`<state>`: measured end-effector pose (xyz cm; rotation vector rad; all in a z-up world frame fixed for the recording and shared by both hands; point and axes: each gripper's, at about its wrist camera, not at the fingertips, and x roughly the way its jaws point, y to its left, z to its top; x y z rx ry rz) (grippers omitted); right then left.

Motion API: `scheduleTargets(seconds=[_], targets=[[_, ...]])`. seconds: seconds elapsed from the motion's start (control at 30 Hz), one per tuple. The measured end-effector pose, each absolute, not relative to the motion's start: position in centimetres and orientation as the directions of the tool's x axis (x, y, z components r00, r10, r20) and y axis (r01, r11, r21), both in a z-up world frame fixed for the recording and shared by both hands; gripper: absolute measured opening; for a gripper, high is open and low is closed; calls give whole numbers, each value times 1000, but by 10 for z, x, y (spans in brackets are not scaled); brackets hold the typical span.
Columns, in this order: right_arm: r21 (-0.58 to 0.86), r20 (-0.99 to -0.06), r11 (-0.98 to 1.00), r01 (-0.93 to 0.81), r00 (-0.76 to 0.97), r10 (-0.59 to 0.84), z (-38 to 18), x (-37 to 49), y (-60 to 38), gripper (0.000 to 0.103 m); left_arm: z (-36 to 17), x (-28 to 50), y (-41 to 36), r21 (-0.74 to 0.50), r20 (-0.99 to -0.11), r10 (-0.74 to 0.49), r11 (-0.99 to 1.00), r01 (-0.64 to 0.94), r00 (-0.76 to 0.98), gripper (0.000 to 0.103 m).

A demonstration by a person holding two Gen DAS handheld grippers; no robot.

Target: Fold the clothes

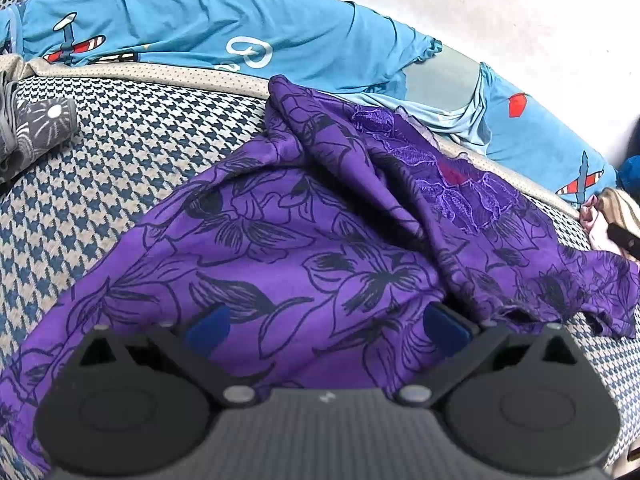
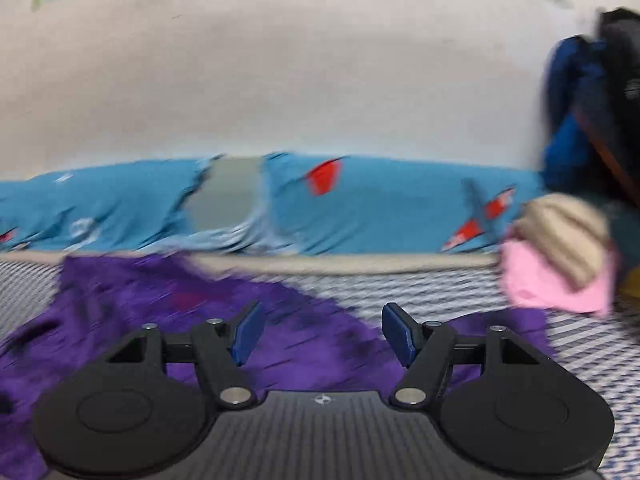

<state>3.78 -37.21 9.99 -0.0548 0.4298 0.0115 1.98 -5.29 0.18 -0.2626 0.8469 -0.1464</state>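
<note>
A purple cloth (image 1: pixel 304 240) with dark flowers drawn on it lies crumpled on a bed cover (image 1: pixel 120 152) with a small blue and cream check; one part of the cloth is bunched up in a ridge, and a patch of purple lace (image 1: pixel 452 176) shows on that side; the flatter part spreads toward the left gripper (image 1: pixel 326 326)

The left gripper sits low over the cloth with its two blue pads (image 1: pixel 208 326) set wide apart; the cloth lies under and between them, and the pads are not pressing on it, so this claw is released

The right gripper (image 2: pixel 322 330) is seen in a blurry picture; its blue pads (image 2: pixel 248 330) stand apart with nothing pinched between them, so it is let go too; the purple cloth (image 2: pixel 192 312) lies below it and off to its left side

At the back of the bed, against a pale wall (image 2: pixel 300 80), lies a long blue pillow (image 1: pixel 208 40) with little planes and stars on it; a grey sock (image 1: pixel 36 128) rests at the left edge of the bed; near the right side sits a small pile with a pink cloth (image 2: pixel 556 284) and a tan striped cloth (image 2: pixel 568 228) on top of it
</note>
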Motion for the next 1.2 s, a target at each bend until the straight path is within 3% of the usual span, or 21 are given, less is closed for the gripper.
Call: scheduleTargets(seconds=[0.43,0.6,0.77,0.83,0.9,0.97,1.2], targets=[[-112,-507,893,-435,798,326,64,14,-286,65,1,24,-47,-288,-735,-205,957,-25,646,103],[-183,-523,834,-521,770,366,52,6,-258,68,0,25,-42,-293,-739,-198,955,-42,644,103],[-308,-537,803,-511,789,296,34,11,-241,67,0,25,-39,-298,-738,-198,953,-49,645,103],[-291,-545,814,-503,786,291,31,15,-243,60,0,25,-39,-299,-737,-200,953,-46,645,103],[-236,-559,845,-480,779,286,32,23,-247,22,1,24,-38,-301,-734,-205,953,-40,647,103],[-190,-565,874,-447,778,275,36,30,-254,8,2,24,-39,-303,-730,-213,953,-28,650,103],[77,-502,935,-346,797,336,60,45,-292,7,6,20,-51,-248,-714,-206,968,34,670,103]])
